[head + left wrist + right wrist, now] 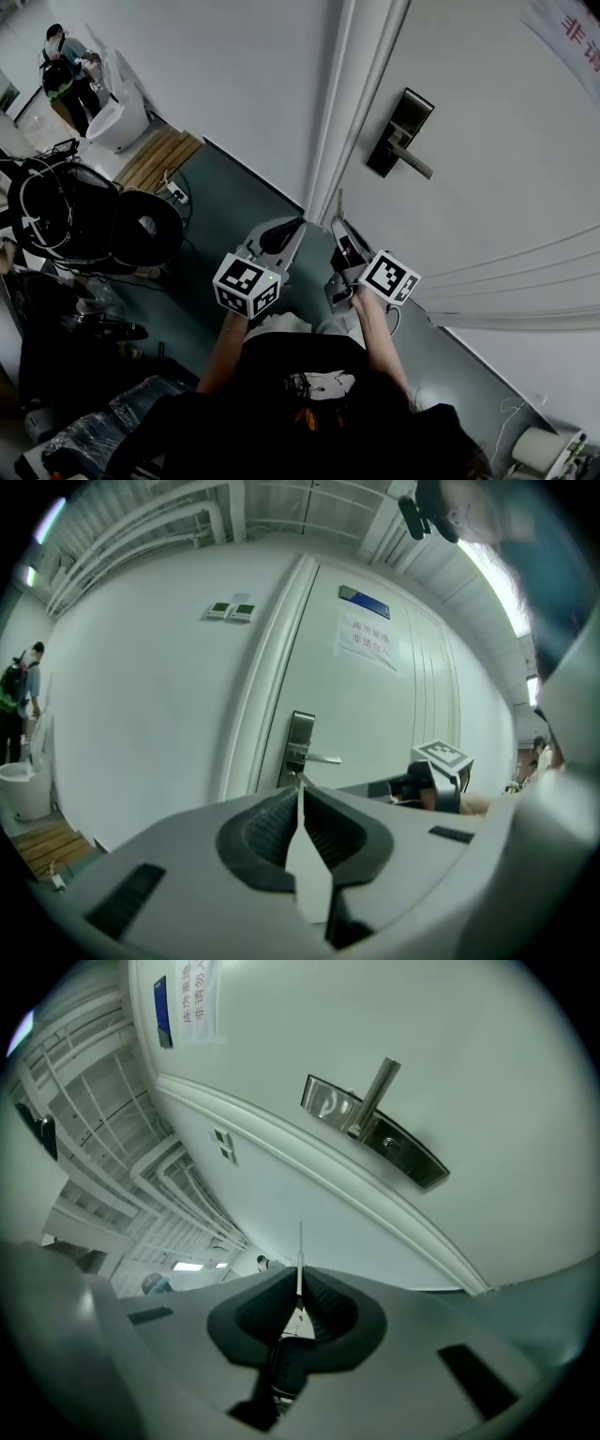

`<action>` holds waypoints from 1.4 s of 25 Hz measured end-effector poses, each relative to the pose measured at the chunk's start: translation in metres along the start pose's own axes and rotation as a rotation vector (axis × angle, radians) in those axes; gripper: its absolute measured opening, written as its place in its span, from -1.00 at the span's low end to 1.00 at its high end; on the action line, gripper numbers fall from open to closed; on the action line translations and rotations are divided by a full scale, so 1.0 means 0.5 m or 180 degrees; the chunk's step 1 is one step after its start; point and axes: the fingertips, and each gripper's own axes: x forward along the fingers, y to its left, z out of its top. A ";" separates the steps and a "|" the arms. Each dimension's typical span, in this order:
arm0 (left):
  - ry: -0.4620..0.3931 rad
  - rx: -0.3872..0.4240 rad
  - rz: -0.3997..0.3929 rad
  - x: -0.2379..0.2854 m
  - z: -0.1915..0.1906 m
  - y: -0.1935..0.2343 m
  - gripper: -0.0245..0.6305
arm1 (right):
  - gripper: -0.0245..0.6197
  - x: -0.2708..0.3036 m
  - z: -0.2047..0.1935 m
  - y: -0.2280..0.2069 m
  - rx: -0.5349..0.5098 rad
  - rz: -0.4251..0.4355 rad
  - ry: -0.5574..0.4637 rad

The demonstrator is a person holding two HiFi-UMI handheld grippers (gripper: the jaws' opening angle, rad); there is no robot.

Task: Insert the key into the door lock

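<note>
Left gripper (284, 232): jaws pressed together, empty, just beside right | Right gripper (341, 234): jaws clamped on key (300, 1252), blade pointing toward door (487, 197) | Lock (401, 133): well apart from key tip, keyhole not discernible | Progress: key grasped; approach, alignment and insertion judged still to do.

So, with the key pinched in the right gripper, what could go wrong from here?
The key is a thin blade held only at its base by the right gripper, so it may twist or slip on meeting the lock. The lever handle juts out and could snag the gripper on approach.
</note>
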 end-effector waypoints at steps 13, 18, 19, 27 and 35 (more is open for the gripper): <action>0.0169 -0.0031 -0.0437 0.108 -0.032 -0.021 -0.89 | -0.86 -0.001 0.081 -0.089 0.0170 -0.0223 -0.0381; 0.0184 0.0034 -0.0539 0.157 -0.018 -0.024 -0.89 | -0.86 0.010 0.122 -0.128 0.0343 -0.0212 -0.0542; 0.0170 0.0041 -0.0554 0.166 -0.014 -0.024 -0.89 | -0.86 0.013 0.130 -0.135 0.0357 -0.0206 -0.0568; 0.0129 0.0165 -0.0695 0.210 -0.011 -0.030 -0.89 | -0.86 0.044 0.182 -0.190 0.0474 -0.0186 -0.0755; 0.0146 0.0261 -0.0739 0.237 -0.043 -0.026 -0.89 | -0.86 0.077 0.213 -0.256 0.0926 -0.0047 -0.0998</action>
